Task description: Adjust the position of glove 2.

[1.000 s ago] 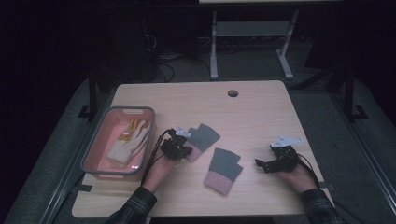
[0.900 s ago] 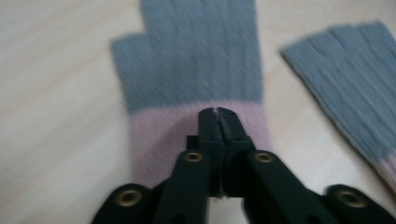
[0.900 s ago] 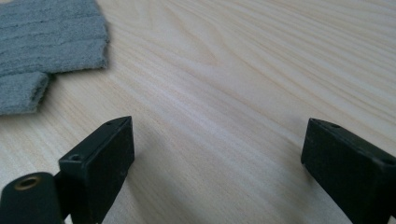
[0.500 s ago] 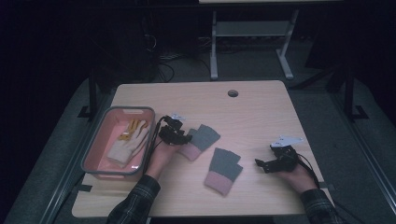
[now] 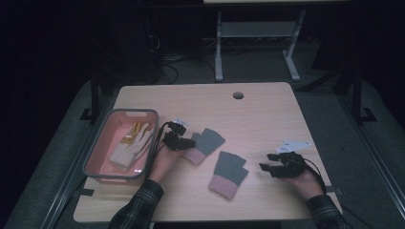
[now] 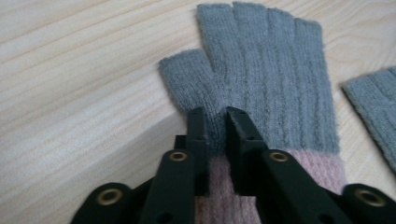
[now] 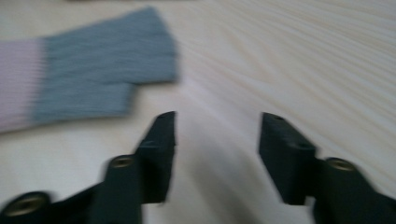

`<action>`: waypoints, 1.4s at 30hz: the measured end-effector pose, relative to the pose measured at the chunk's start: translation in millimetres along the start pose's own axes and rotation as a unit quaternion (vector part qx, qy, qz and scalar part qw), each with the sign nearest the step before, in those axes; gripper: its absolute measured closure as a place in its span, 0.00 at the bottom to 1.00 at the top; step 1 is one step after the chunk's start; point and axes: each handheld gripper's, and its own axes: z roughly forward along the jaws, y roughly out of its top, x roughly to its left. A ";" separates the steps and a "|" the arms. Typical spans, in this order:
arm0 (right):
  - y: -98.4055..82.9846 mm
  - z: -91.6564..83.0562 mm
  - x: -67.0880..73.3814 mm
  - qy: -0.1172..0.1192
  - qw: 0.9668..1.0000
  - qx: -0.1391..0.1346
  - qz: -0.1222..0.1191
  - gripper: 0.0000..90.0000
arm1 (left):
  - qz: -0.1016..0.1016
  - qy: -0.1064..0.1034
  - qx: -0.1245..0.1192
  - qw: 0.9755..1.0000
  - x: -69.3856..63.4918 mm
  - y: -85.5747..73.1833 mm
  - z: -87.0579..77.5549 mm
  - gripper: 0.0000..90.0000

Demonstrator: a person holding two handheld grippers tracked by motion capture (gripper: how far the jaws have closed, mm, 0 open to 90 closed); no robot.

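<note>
Grey glove (image 6: pixel 275 88) pinched, left hand-held gripper (image 6: pixel 215 122) low

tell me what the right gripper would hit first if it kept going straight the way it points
Probably nothing soon. The right gripper has bare table between and ahead of its open jaws. The grey and pink glove lies off to one side of that line, though blur makes depth uncertain.

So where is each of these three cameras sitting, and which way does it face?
High view: above the person's side, looking forward and down on the table, pink bin, two gloves; forearms and both hands show.
Left gripper view: rides the left gripper, looking along its jaws, closing on the near glove.
Right gripper view: rides the right gripper, jaws apart over bare wood, facing the other glove.
Shared: both gloves appear in the high view too.
</note>
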 end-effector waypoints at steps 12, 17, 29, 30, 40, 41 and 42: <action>3.4 14.8 58.0 0.115 0.990 0.047 -0.068 1.00 | 0.022 -0.008 -0.013 1.000 -25.2 -10.3 -27.1 0.92; 3.8 22.2 62.8 0.126 0.987 0.056 -0.084 1.00 | 0.026 -0.012 -0.021 0.999 -35.7 -20.1 -39.2 0.92; 11.8 30.6 72.3 0.133 0.986 0.043 -0.087 1.00 | 0.034 -0.043 -0.035 0.998 -47.9 -21.2 -50.6 0.92; 12.5 31.7 72.7 0.135 0.986 0.044 -0.085 1.00 | 0.034 -0.043 -0.035 0.998 -47.9 -21.2 -50.6 0.92; 24.6 44.7 82.3 0.138 0.985 0.044 -0.098 1.00 | 0.050 -0.063 -0.048 0.996 -56.2 -15.5 -57.8 0.92; 24.6 45.2 81.7 0.139 0.984 0.044 -0.099 1.00 | 0.053 -0.065 -0.047 0.995 -55.7 -14.4 -59.1 0.92; 24.3 46.0 80.4 0.137 0.984 0.044 -0.102 1.00 | 0.051 -0.068 -0.053 0.995 -56.4 -13.7 -59.7 0.92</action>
